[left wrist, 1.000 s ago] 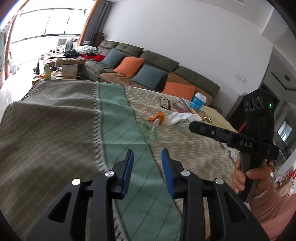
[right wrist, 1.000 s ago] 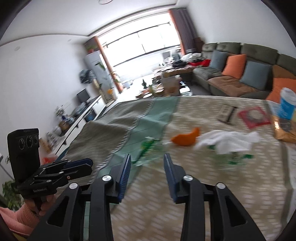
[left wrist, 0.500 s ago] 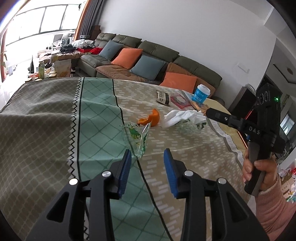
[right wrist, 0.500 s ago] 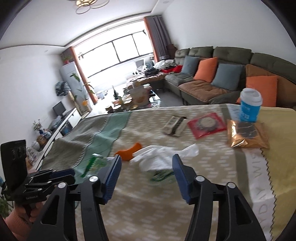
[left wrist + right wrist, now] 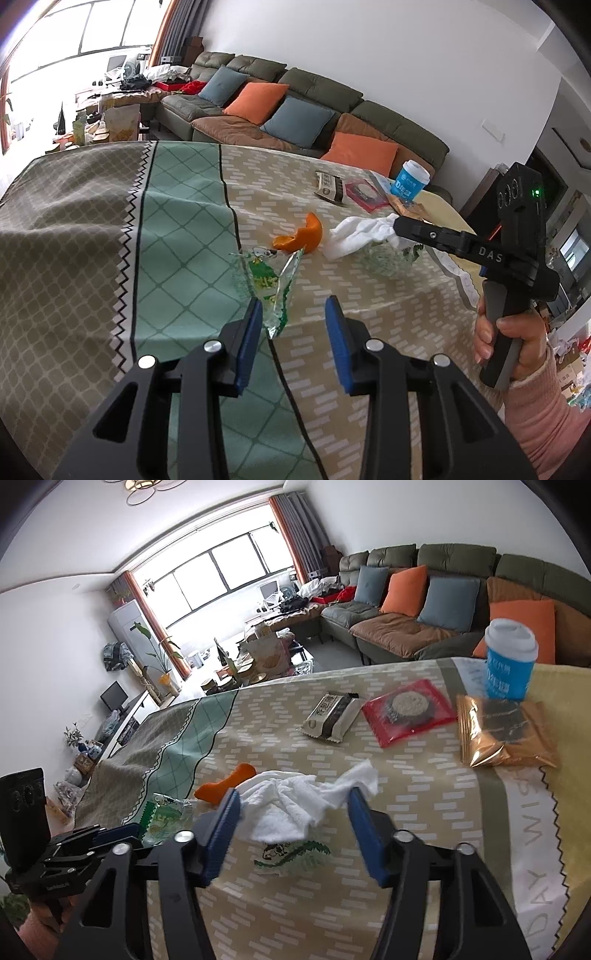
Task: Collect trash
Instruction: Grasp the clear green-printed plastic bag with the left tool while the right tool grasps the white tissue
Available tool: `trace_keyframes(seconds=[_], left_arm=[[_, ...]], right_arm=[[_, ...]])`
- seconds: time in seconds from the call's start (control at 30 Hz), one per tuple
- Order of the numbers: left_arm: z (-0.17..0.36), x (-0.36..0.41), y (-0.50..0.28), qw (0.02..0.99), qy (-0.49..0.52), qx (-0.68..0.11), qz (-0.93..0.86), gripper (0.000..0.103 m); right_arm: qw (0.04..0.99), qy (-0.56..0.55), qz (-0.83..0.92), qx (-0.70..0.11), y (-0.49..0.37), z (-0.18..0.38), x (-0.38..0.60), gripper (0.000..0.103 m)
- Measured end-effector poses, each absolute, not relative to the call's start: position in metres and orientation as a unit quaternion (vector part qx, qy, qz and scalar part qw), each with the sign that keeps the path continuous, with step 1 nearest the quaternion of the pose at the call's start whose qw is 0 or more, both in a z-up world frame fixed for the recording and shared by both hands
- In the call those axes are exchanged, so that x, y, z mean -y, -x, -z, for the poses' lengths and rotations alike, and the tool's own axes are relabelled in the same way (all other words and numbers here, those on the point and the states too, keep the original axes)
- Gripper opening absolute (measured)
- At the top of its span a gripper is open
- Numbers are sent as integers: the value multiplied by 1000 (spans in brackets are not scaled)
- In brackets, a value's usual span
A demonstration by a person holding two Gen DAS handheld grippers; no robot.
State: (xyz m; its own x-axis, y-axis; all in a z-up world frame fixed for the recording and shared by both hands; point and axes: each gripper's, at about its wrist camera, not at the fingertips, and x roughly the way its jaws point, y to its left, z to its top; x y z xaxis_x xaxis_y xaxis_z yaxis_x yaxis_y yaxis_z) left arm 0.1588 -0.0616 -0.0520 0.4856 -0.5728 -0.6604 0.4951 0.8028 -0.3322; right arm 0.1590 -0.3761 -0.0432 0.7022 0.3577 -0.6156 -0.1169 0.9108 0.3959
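Observation:
On the patterned tablecloth (image 5: 177, 229) lies a clear green-printed wrapper (image 5: 271, 284), its near end just ahead of my left gripper (image 5: 293, 314), close to the left pad. That gripper is open and holds nothing. An orange peel (image 5: 301, 236) sits behind the wrapper. A crumpled white tissue (image 5: 284, 812) lies on a second clear wrapper (image 5: 295, 854). My right gripper (image 5: 294, 794) straddles the tissue with its jaws closing; the pads do not press on it. The right gripper's tip (image 5: 400, 225) hovers at the tissue (image 5: 360, 234) in the left wrist view.
Behind the tissue lie a white-and-black snack pack (image 5: 330, 716), a red packet (image 5: 408, 710) and a gold packet (image 5: 506, 734), with a blue lidded cup (image 5: 509, 661) beyond. The left gripper (image 5: 110, 834) shows at lower left. A sofa (image 5: 295, 103) stands behind the table.
Both grippers have moved forward and lower toward the trash. The right one swung from the green wrapper to over the tissue; its jaws widened, then narrowed a little.

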Motion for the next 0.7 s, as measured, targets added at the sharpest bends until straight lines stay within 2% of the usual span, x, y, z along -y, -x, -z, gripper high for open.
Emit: trace_keyframes(seconds=[0.07,0.1,0.17,0.2,0.4,0.7], left_arm=[[53,62,-160,859,49,-404,313,29],[54,63,-160,856,49,-407,317,22],[56,64,-161,854,49,-408,320,18],[57,65,-161,853,48,-408,321,16],[54,65,-156,856,45,-399,326,9],[45,58,-144,861,49,-383,331,8]], right_arm=[[907,-164,-133,-364,-158,44,376,36],[908,-161,-134,-364,-157,44,375,33],[909,-155,-135,-362,-156,43,374,13],[910,-153,-136,-361,-154,42,373,9],[918,-143,-139,-342,-146,31,370,5],[928,-141,-153,-310,-129,9,364,4]])
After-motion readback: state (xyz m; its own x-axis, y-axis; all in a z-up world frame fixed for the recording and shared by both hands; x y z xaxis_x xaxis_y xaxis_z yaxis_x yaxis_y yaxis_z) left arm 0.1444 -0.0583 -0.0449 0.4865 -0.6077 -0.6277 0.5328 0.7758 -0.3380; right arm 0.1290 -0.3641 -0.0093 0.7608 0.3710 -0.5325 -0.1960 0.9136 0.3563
